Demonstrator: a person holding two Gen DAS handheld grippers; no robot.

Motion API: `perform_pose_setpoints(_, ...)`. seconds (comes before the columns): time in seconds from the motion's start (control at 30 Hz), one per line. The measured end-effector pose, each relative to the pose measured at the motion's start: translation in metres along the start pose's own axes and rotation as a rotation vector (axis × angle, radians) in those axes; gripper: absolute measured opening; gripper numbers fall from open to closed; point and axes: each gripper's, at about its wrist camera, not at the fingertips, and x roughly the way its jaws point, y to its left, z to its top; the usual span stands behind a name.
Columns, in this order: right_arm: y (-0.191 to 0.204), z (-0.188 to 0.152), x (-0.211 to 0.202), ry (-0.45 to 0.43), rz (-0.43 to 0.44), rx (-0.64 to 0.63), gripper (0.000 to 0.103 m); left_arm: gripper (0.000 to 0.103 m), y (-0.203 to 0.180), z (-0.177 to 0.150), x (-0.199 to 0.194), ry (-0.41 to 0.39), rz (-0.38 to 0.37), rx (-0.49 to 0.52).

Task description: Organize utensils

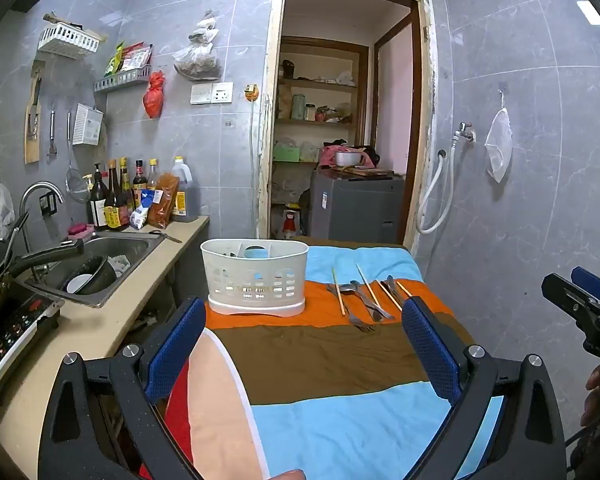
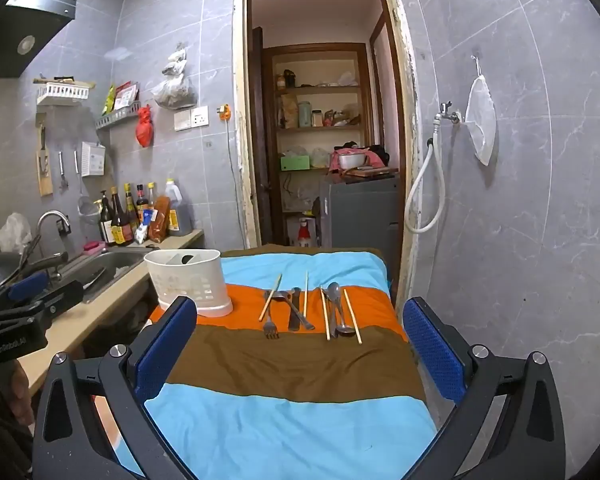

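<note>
Clearly almost nothing is sorted yet; the worktop [image 2: 284, 436], covered with a striped cloth, carries all the things; the white caddy [image 2: 188, 280] stands upright on the orange stripe at the left, and some dark and blue items show inside it, though I cannot tell what they are; to its right, apart from it, lie the utensils: chopsticks [image 2: 271, 297], a fork [image 2: 269, 322] and a spoon [image 2: 339, 312], loose on the cloth; the left gripper [image 1: 304, 322] and the right gripper [image 2: 300, 322] hover near, their fingers spread wide and holding nothing; so the whole row is left to move.
</note>
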Motion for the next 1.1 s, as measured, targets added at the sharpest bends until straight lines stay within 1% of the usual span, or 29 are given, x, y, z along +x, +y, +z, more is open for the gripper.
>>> perform_pose_setpoints(1.1,0.0005,-0.0006,0.0008,0.003,0.001,0.004,0.103,0.096,0.0014,-0.0024,0.0017,0.006,0.000,-0.002)
